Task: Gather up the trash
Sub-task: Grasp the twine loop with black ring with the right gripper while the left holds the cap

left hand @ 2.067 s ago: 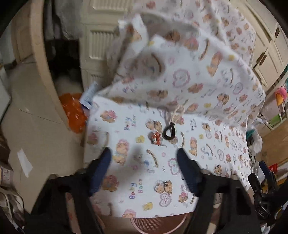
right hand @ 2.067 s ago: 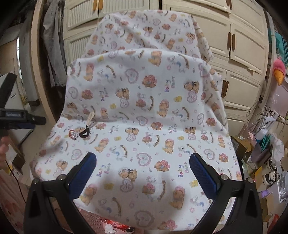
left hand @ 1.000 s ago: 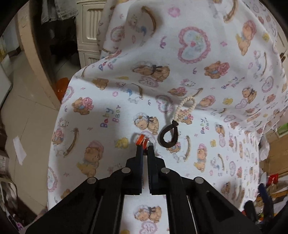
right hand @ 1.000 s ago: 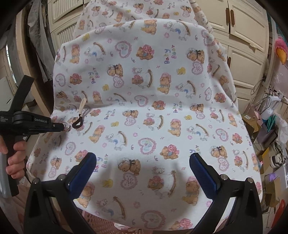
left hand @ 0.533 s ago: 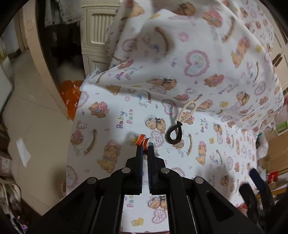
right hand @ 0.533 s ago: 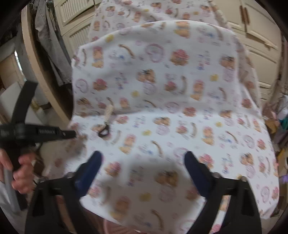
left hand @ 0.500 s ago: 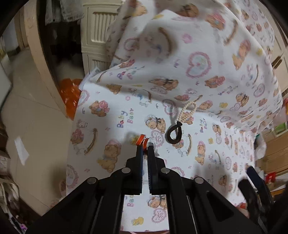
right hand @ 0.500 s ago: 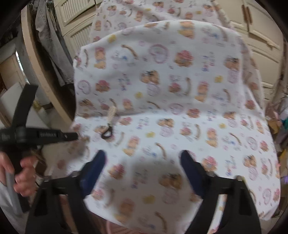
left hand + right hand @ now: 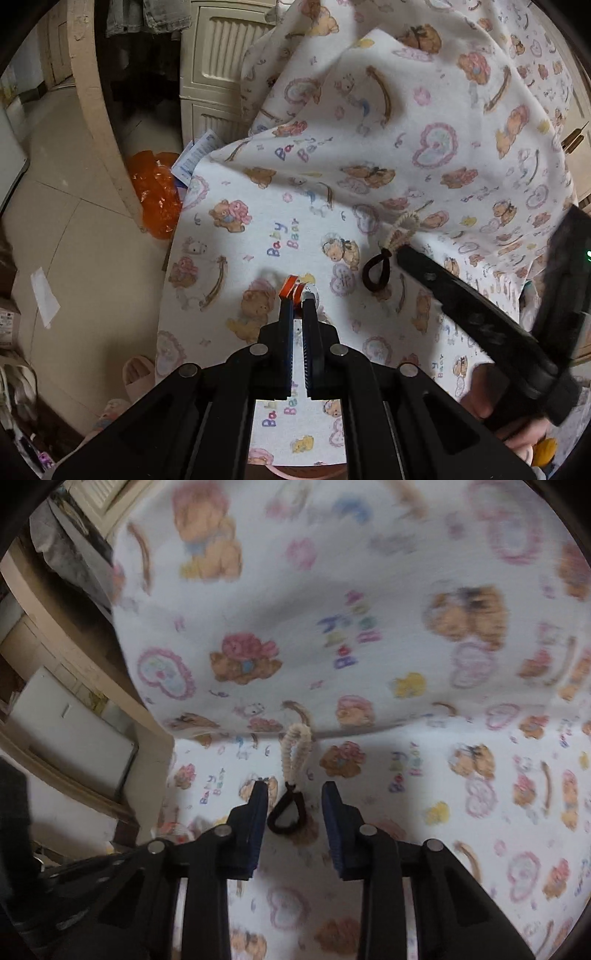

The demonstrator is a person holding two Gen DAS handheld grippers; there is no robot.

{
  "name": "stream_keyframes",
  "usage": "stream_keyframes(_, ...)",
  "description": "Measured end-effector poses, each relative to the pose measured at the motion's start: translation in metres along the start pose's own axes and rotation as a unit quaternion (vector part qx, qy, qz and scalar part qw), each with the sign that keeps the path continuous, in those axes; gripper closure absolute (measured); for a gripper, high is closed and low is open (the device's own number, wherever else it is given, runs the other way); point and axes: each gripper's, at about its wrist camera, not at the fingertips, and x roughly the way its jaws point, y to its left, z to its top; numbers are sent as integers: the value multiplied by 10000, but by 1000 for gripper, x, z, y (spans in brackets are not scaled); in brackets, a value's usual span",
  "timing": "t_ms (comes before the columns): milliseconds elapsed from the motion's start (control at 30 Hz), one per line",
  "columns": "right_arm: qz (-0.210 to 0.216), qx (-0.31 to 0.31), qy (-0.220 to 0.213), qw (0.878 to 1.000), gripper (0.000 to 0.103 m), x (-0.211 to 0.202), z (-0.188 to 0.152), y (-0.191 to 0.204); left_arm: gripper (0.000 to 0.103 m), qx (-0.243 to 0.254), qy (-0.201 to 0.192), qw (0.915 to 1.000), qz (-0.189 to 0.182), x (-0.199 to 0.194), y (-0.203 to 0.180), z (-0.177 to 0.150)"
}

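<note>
- Bear-printed white cloth (image 9: pixel 424 110) draped the seat.
- Left gripper (image 9: pixel 298 295) pinched a small red-and-silver scrap (image 9: pixel 291 286).
- Right gripper (image 9: pixel 293 805) fingers, narrowly parted, straddled a dark loop on beige cord (image 9: pixel 288 814).

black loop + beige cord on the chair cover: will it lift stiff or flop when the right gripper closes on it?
The black loop probably flops: it lies slack on the printed cover. Likely light, being thin. Its beige cord disappears into the fold, so it may be tethered. The right gripper straddles it, open.
</note>
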Motion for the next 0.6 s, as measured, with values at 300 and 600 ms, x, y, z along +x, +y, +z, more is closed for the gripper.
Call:
stream_keyframes(300, -77, -122, 79, 9999, 100, 21, 4, 3, 100, 212, -4, 9998, 64, -3, -5, -2)
stream_keyframes(600, 155, -329, 50, 9993, 100, -33, -28, -5, 100, 199, -55, 9998, -32, -9, -5, -4)
